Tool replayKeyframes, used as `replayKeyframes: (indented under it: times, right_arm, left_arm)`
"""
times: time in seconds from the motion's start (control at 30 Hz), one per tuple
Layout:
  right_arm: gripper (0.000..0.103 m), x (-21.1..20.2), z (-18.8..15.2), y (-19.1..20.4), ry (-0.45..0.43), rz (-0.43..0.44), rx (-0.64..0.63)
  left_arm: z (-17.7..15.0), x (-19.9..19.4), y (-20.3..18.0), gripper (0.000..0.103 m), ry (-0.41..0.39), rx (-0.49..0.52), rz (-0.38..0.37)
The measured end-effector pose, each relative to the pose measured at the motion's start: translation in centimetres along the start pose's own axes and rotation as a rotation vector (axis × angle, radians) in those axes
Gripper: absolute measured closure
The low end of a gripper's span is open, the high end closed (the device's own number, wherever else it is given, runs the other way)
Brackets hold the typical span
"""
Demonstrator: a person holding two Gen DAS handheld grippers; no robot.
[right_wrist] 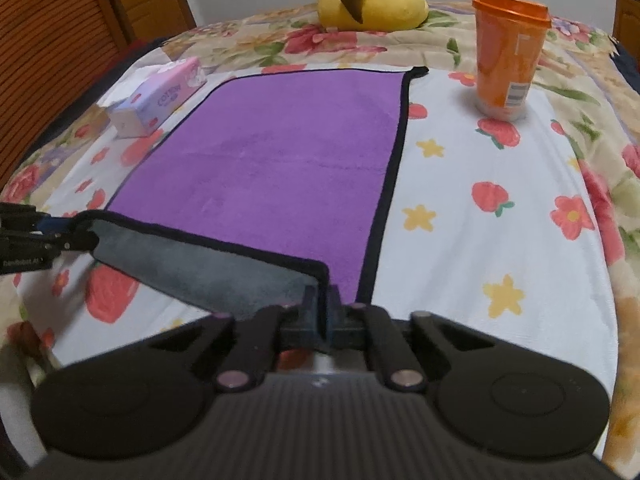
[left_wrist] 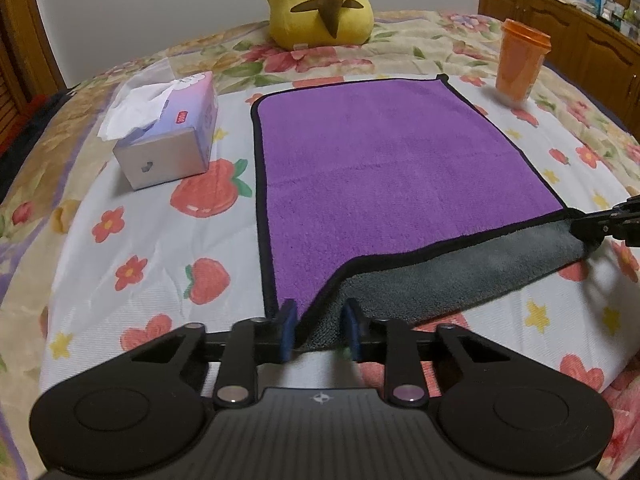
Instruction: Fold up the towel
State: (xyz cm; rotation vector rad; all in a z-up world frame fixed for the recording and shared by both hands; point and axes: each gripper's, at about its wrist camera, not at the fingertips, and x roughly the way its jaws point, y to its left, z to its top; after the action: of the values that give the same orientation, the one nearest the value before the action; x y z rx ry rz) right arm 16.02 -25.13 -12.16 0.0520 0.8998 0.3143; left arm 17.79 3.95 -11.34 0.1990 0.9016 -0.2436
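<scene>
Your plush toy [left_wrist: 320,4] loses its head past the top edge. Right tool [left_wrist: 600,226] is cut off at the frame's side. Cabinet clutter [left_wrist: 600,4] is too small to read.

A home bedroom. The work surface is a bed [left_wrist: 120,264] under a sheet printed with strawberries and flowers, with a yellow plush toy [left_wrist: 320,4] at its far end. A tissue box [left_wrist: 168,132], wooden cabinets [left_wrist: 560,28] and a slatted wooden door [right_wrist: 60,40] stand around.
</scene>
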Motion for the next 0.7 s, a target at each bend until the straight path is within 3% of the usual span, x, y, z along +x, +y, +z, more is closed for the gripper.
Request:
replayKeyframes:
  times: [0.3,0.7]
  right_arm:
    - [0.099,-0.6,0.3,0.4,-0.039,0.006,-0.032]
    - [0.099,-2.0,1.1,0.8,-0.116,0.031,-0.043]
  left_arm:
    - [0.2,-0.5,0.5,0.093,-0.03,-0.03,-0.013]
    - [1.2,-2.1,0.4,0.094,-0.111,-0.042,-0.036]
